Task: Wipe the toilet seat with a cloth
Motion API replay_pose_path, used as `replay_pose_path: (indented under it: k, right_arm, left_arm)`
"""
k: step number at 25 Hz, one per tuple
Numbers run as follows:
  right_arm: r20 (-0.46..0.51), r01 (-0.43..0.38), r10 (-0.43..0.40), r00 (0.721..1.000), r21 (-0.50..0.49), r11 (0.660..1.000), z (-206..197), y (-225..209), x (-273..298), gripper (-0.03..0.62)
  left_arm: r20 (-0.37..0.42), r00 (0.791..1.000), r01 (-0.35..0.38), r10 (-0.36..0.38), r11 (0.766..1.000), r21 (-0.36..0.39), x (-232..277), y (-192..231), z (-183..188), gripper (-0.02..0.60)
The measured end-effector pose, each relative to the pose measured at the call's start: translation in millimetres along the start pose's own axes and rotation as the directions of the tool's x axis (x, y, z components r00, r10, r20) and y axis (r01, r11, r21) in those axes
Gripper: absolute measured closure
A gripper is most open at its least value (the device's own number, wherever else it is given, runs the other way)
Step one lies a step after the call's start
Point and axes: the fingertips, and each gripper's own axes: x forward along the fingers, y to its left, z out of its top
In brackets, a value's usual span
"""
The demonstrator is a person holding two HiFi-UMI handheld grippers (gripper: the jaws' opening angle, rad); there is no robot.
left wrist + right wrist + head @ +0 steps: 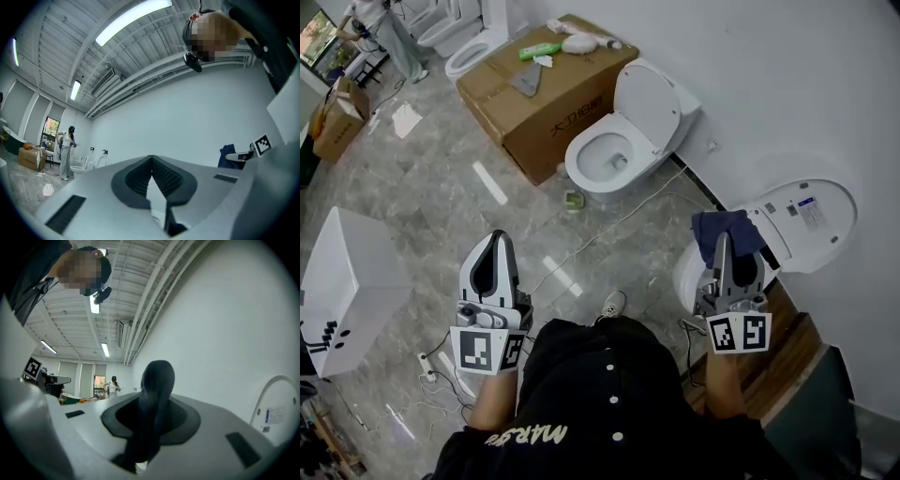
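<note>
Head view: right gripper (724,246) holds a dark blue cloth (727,230) above the toilet (686,279) with its lid (806,216) raised, left gripper (497,239) well apart; left gripper view: fingers (166,176) closed, empty; right gripper view: fingers (182,416) clamp the cloth (157,380).

Floor (441,202) lies open ahead of my left gripper (497,246), one cable (609,228) crossing it. The raised toilet lid (811,220) blocks right of my right gripper (722,251) and its cloth (727,228).
</note>
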Motion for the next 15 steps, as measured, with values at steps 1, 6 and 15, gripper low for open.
replay_pose_path:
  k: [1, 6, 15]
  right_arm:
    - [-0.001, -0.003, 0.003, 1.000, 0.003, 1.000, -2, -4, 3, 0.491]
    - [-0.011, -0.009, 0.009, 1.000, 0.020, 1.000, -9, -16, 15, 0.491]
    - [-0.033, 0.006, -0.005, 0.999, 0.011, 1.000, -20, -29, 37, 0.491]
  left_arm:
    - [0.011, 1.000, -0.007, 0.007, 1.000, 0.001, 3, -2, 1, 0.571]
    - [-0.001, 1.000, -0.006, 0.006, 1.000, 0.000, 15, -8, -5, 0.571]
    - [-0.024, 0.999, 0.022, -0.022, 0.999, -0.029, 50, -8, -23, 0.571]
